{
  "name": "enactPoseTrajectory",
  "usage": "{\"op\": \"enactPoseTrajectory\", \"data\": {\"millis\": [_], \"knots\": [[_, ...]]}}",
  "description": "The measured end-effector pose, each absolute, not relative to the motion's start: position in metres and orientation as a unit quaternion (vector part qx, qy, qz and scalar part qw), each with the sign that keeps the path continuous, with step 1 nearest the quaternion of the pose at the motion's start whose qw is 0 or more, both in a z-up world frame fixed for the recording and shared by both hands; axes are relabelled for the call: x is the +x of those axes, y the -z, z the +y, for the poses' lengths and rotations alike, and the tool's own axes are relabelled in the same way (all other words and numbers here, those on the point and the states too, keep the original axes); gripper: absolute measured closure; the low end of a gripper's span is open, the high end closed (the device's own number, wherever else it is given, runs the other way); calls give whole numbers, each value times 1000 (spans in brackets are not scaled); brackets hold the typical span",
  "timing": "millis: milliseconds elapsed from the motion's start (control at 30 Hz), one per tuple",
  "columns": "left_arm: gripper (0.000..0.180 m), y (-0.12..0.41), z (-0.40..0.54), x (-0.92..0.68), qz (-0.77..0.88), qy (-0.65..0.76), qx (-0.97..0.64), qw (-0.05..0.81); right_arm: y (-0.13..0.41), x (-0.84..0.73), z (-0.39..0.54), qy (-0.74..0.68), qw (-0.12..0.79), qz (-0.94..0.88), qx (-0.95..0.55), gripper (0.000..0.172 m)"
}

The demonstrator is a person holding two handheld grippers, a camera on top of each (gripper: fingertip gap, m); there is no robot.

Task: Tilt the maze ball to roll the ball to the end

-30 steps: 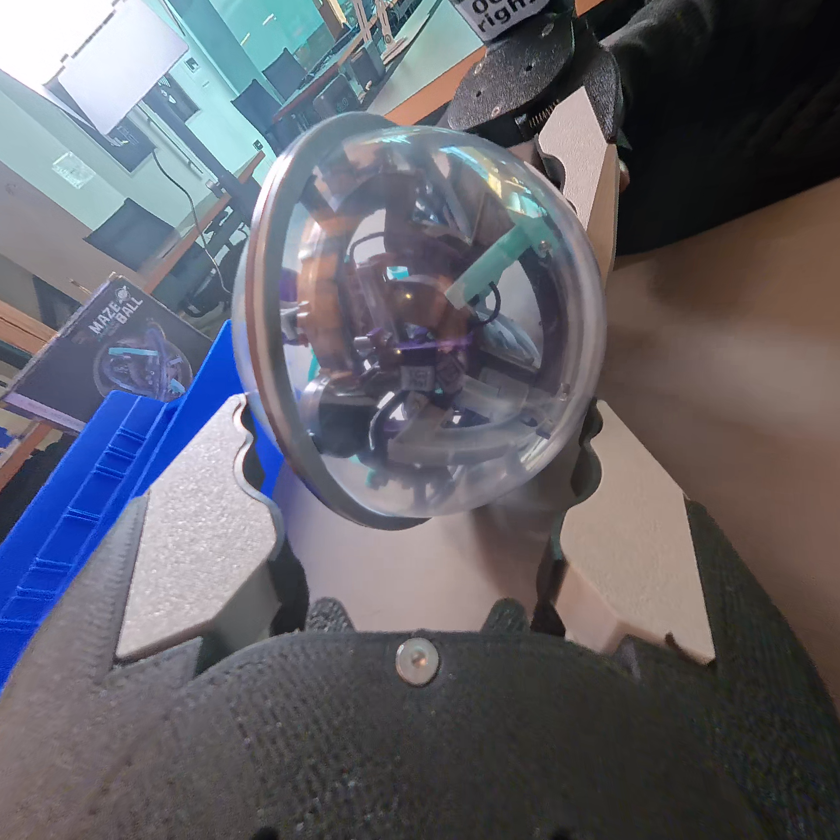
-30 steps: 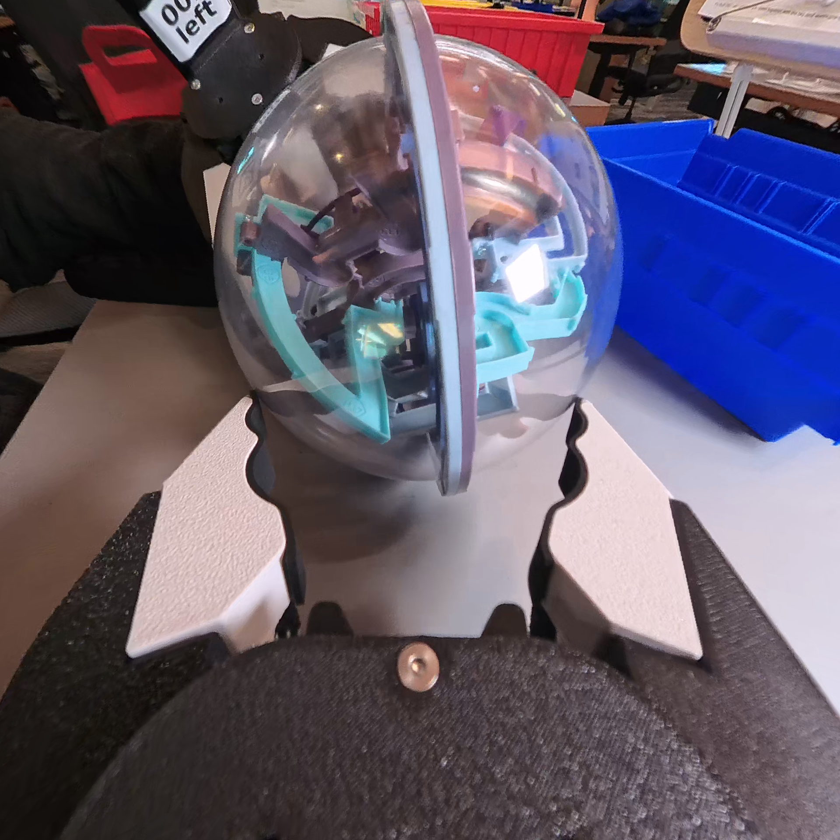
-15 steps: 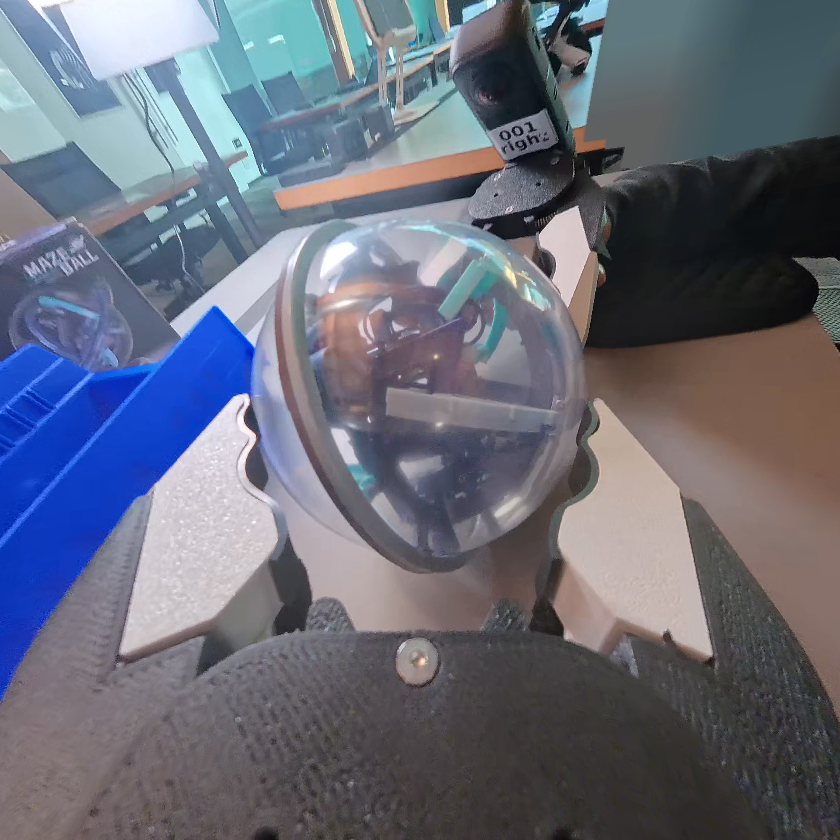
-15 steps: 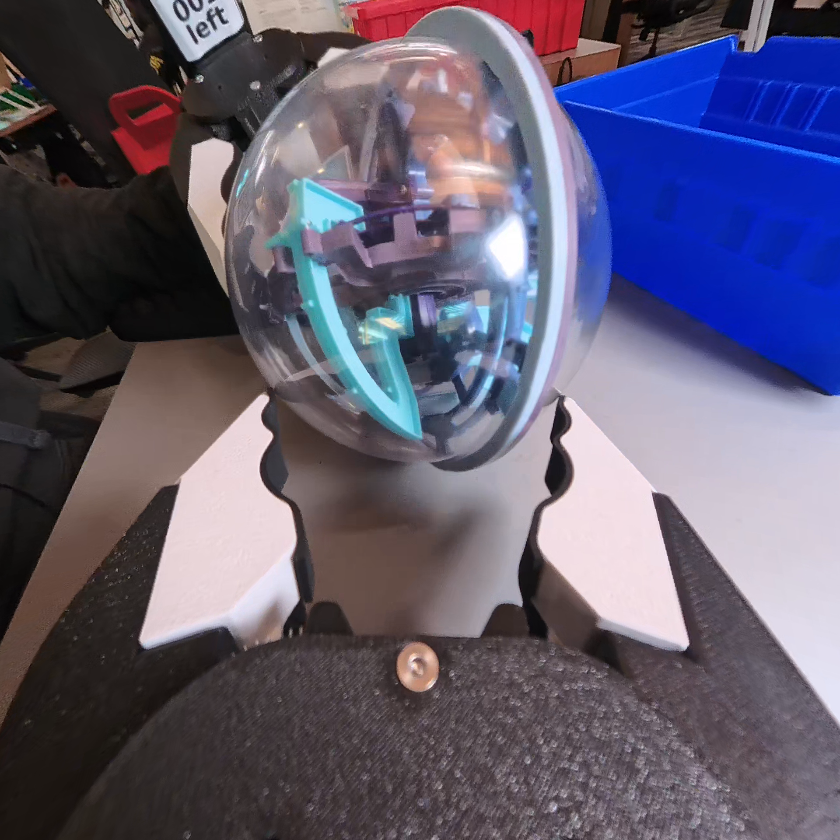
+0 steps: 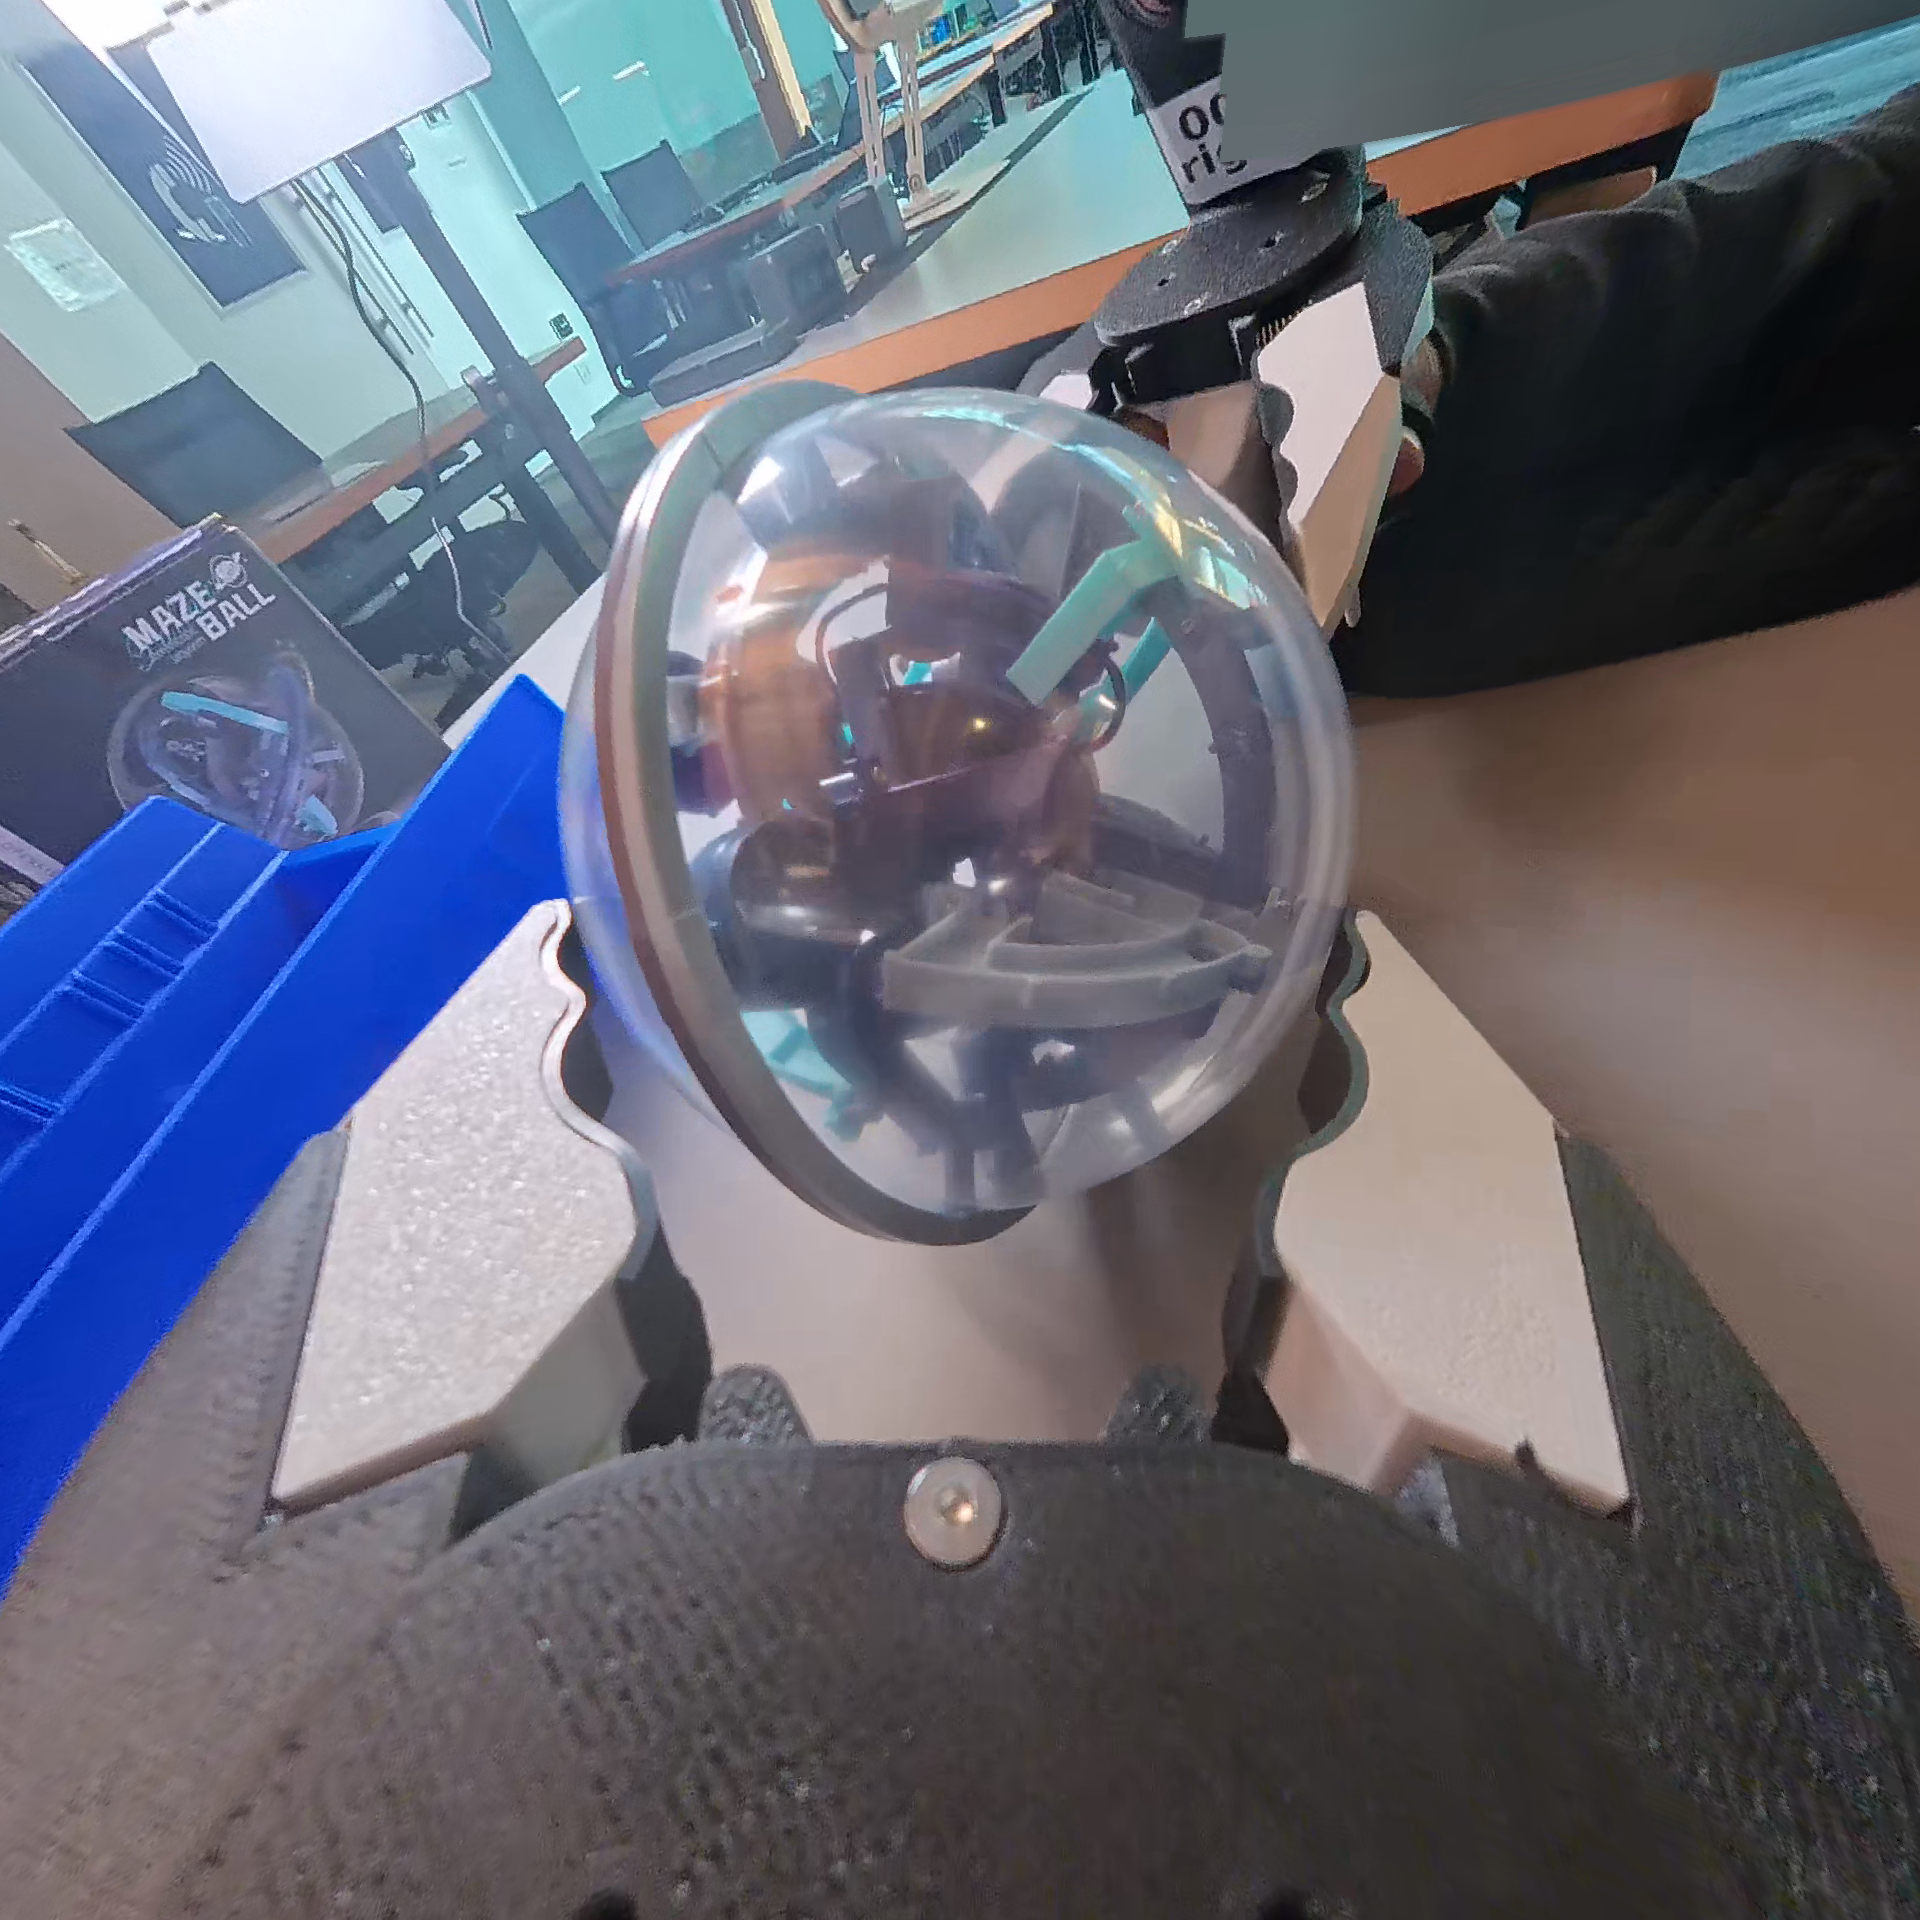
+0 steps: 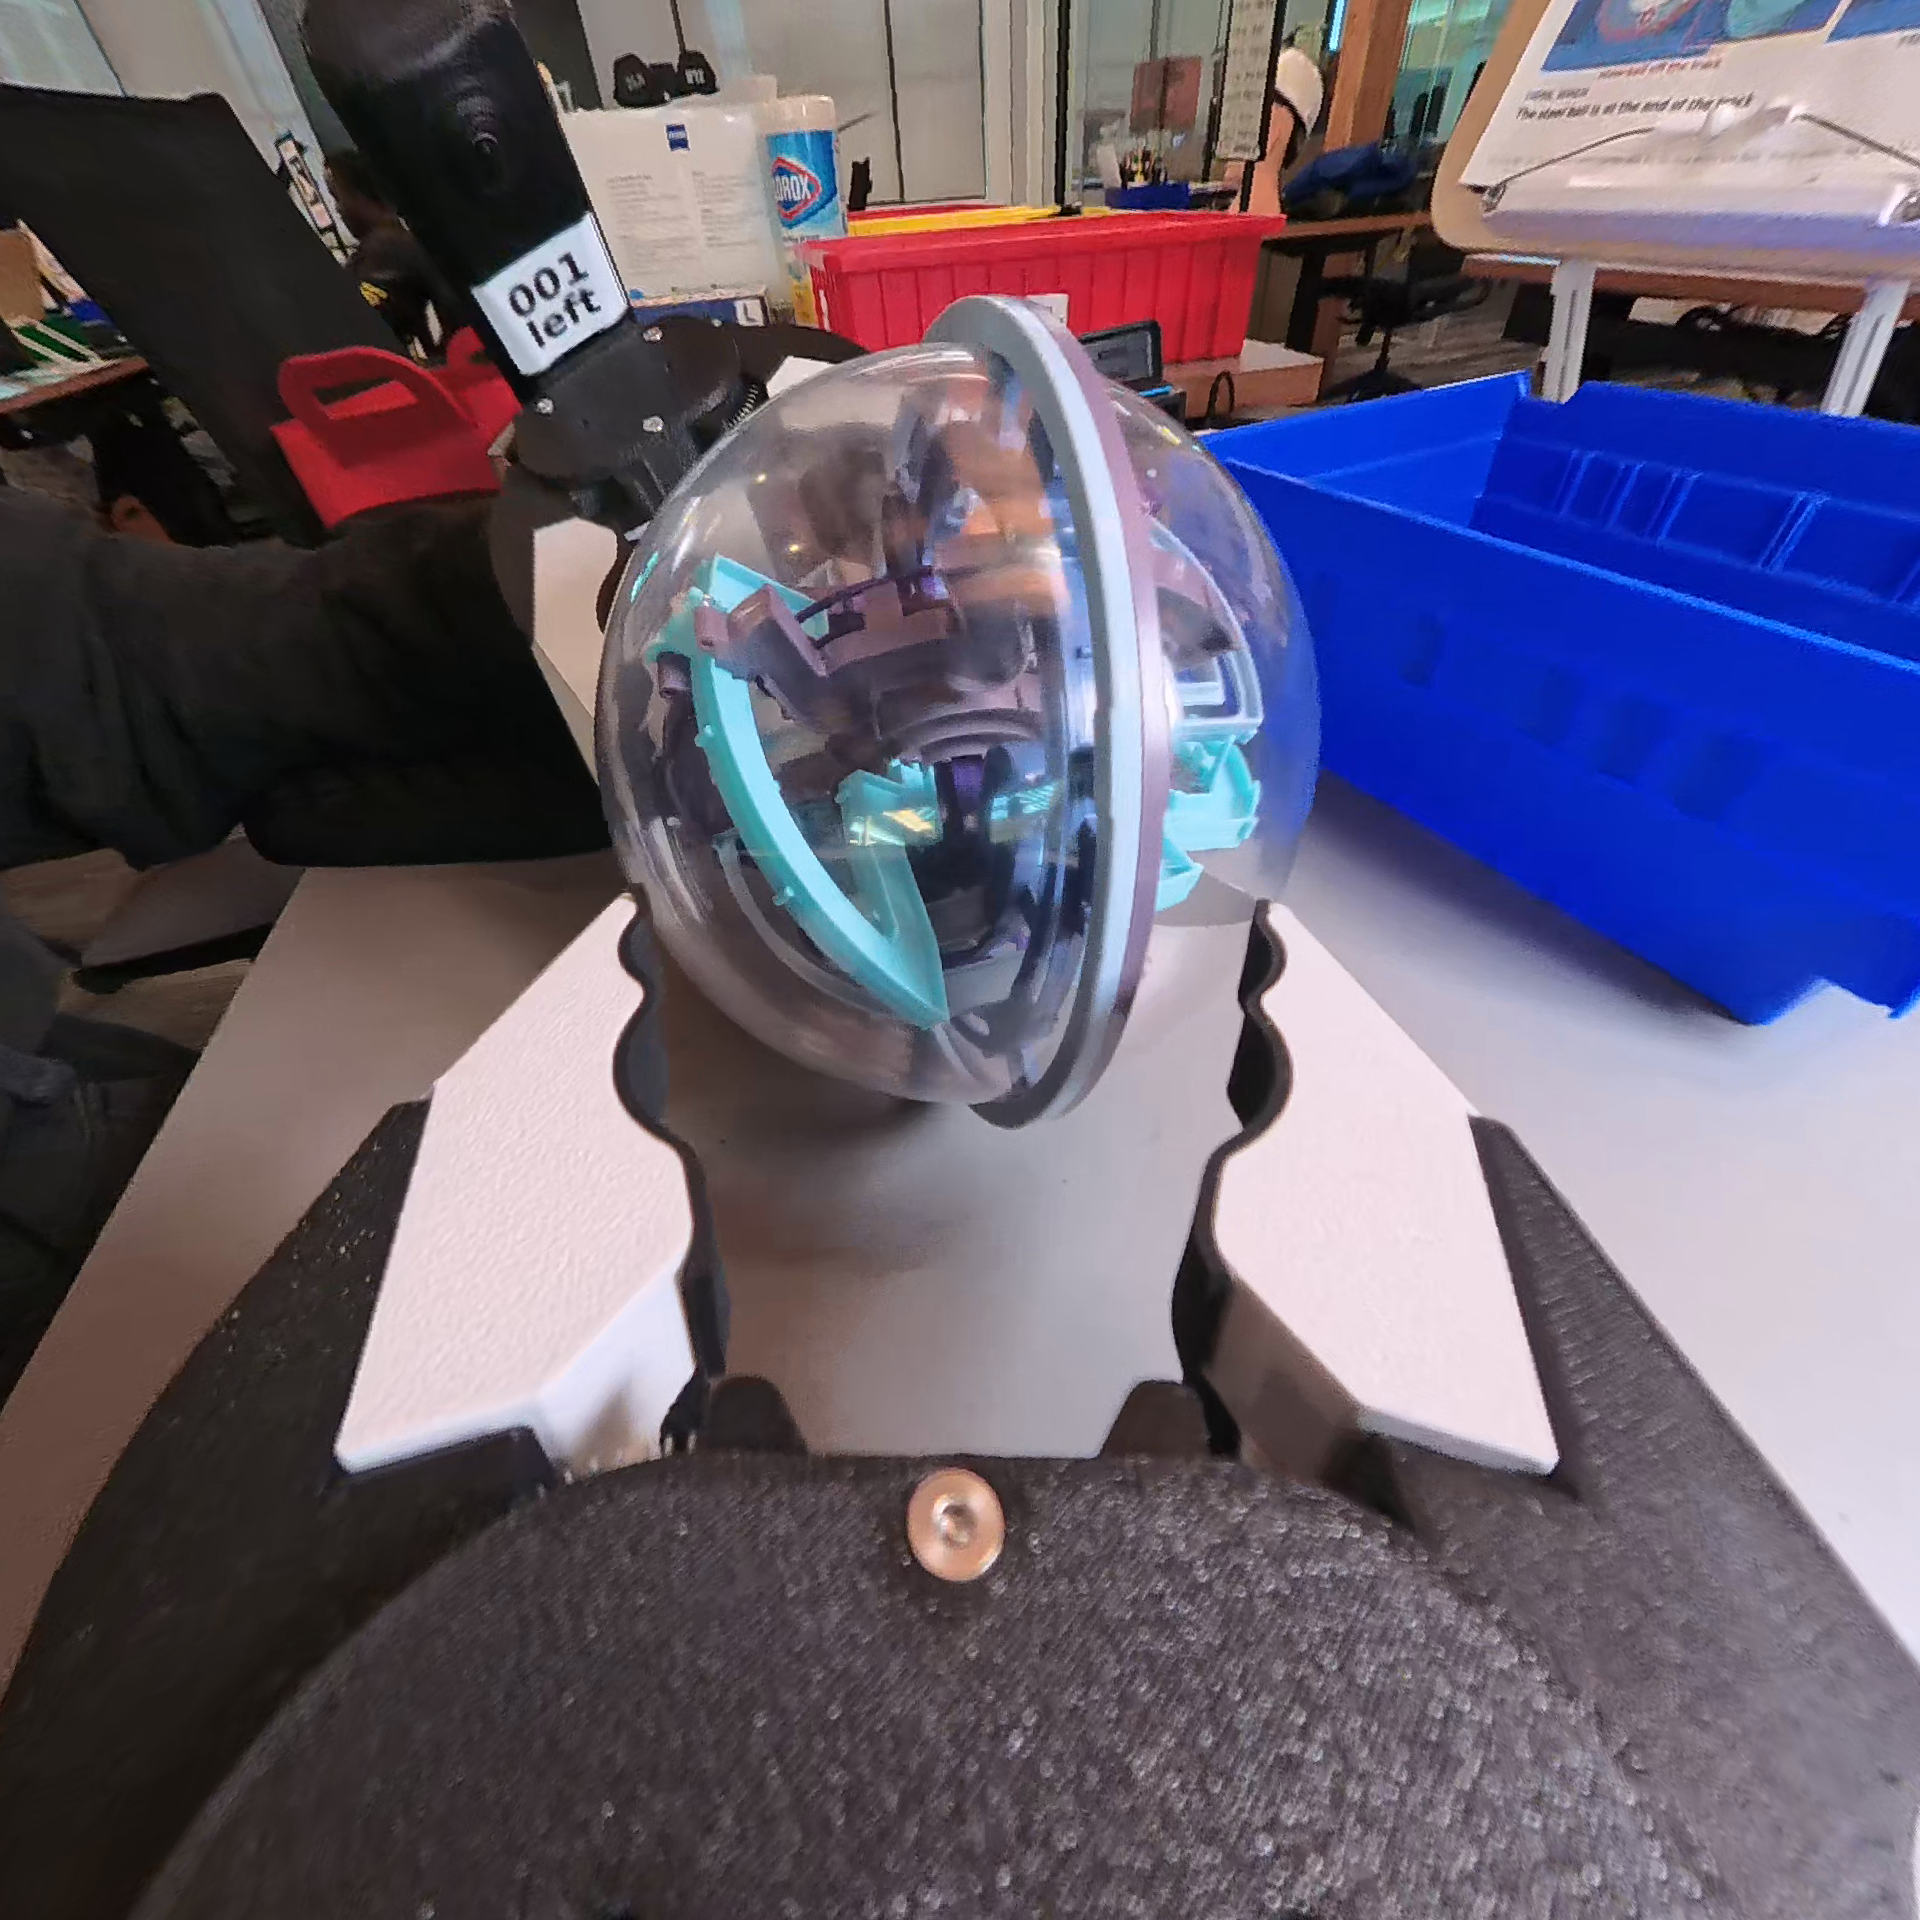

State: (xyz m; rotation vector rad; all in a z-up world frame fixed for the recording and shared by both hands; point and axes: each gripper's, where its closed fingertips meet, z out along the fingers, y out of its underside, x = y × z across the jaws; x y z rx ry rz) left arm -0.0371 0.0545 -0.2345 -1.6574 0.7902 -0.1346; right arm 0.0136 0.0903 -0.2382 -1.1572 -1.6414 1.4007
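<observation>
The maze ball (image 5: 956, 810) is a clear sphere with a grey seam ring and teal, brown and grey tracks inside. It hangs above the table between both grippers, which face each other. My left gripper (image 5: 956, 935) has both pads against the ball's sides. My right gripper (image 6: 945, 935) also presses its pads on the maze ball (image 6: 935, 707), from the opposite end. The seam ring leans, its top tilted toward the blue bin. Each gripper shows behind the ball in the other's view: the right (image 5: 1278, 312), the left (image 6: 623, 416). I cannot pick out the small ball inside.
A blue bin (image 6: 1610, 675) stands on the white table (image 6: 1558, 1143) close beside the ball; it also shows in the left wrist view (image 5: 208, 1018). The toy's dark box (image 5: 208, 707) stands behind it. Dark sleeves (image 5: 1662, 416) (image 6: 260, 675) lie behind each gripper. A red bin (image 6: 1039, 270) is farther back.
Both grippers have turned the ball while holding it: the seam ring went from upright to leaning toward the blue bin. The right pads closed in a little on the ball.
</observation>
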Motion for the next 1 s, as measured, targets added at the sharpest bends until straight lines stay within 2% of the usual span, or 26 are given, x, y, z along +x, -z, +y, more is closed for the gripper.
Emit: {"op": "enactPoseTrajectory", "data": {"millis": [167,333,700,1000], "knots": [[45,241,55,-38,365,18,-704,608,246,11,91,-509,351,-645,-450,54],[47,257,59,-44,368,-4,-723,584,254,9,89,-491,345,-657,-456,52],[47,259,64,-44,387,-63,-711,584,261,9,95,-445,385,-682,-434,51],[49,252,62,-37,392,-60,-700,594,269,11,95,-461,349,-683,-447,50]]}}
